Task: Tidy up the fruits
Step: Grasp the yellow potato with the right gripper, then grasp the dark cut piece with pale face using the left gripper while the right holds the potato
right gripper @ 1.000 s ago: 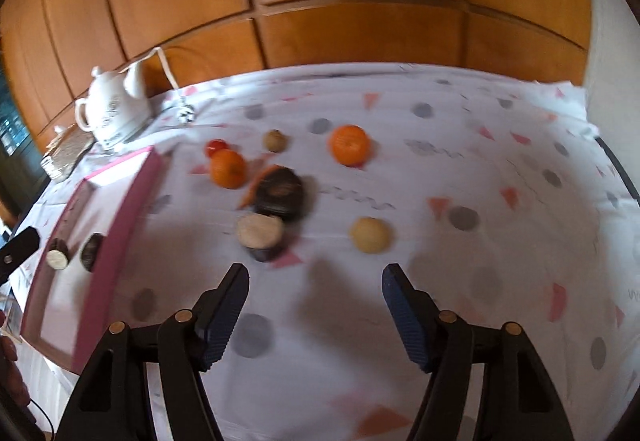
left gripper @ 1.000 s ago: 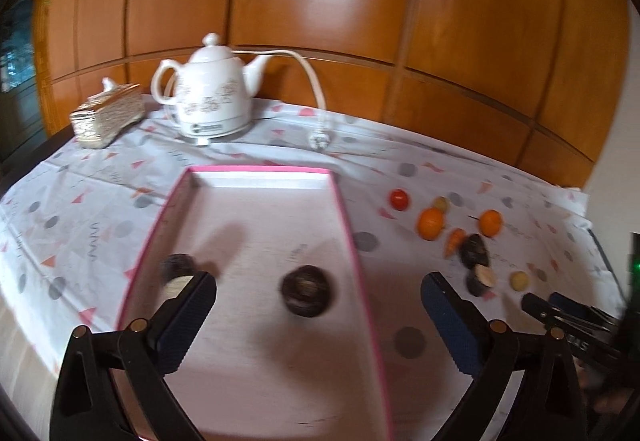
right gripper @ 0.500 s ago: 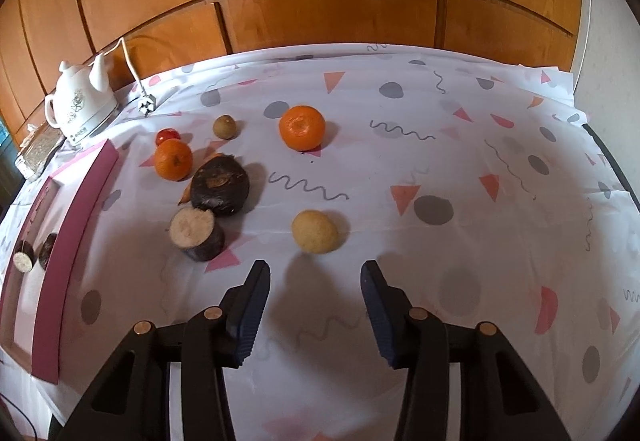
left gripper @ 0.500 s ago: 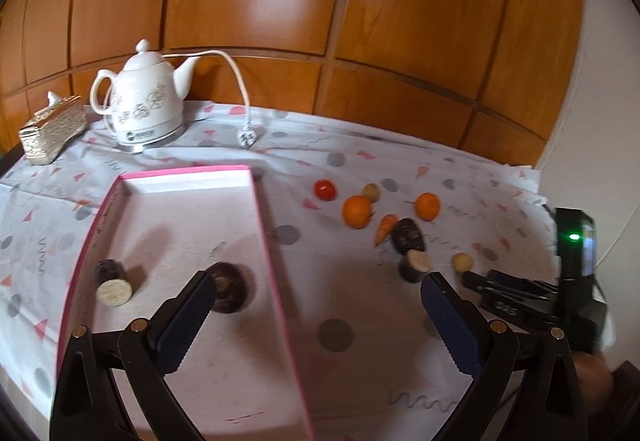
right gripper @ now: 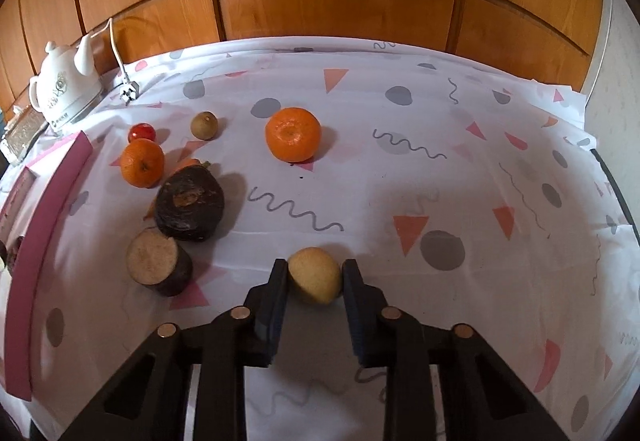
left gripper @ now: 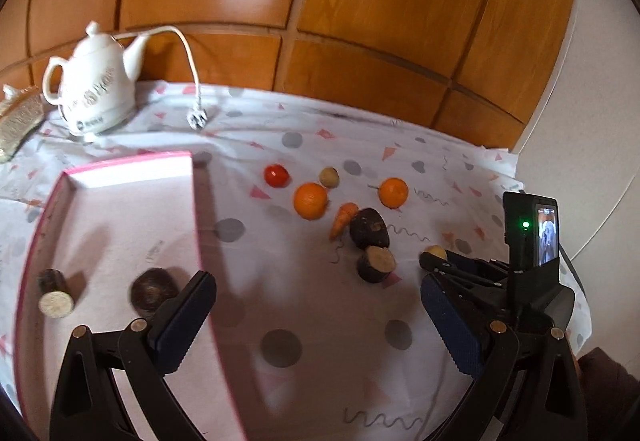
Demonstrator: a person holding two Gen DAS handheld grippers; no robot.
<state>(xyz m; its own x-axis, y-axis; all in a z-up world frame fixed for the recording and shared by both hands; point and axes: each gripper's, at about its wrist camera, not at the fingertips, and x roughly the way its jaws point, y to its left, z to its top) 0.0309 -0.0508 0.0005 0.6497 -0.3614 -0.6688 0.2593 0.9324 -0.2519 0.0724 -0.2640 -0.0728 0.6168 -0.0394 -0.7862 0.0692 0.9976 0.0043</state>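
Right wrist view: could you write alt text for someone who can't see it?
The right gripper has its two black fingers on either side of a small yellow fruit on a patterned tablecloth. To the left lie two dark cut pieces, two oranges, a red tomato and the pink tray's edge. A white teapot stands far left before wooden panels.

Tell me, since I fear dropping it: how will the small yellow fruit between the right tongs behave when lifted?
The yellow fruit looks rounded and smooth, so it may roll or slip. The right tongs flank its widest part, probably a steady hold. It seems small and likely light.
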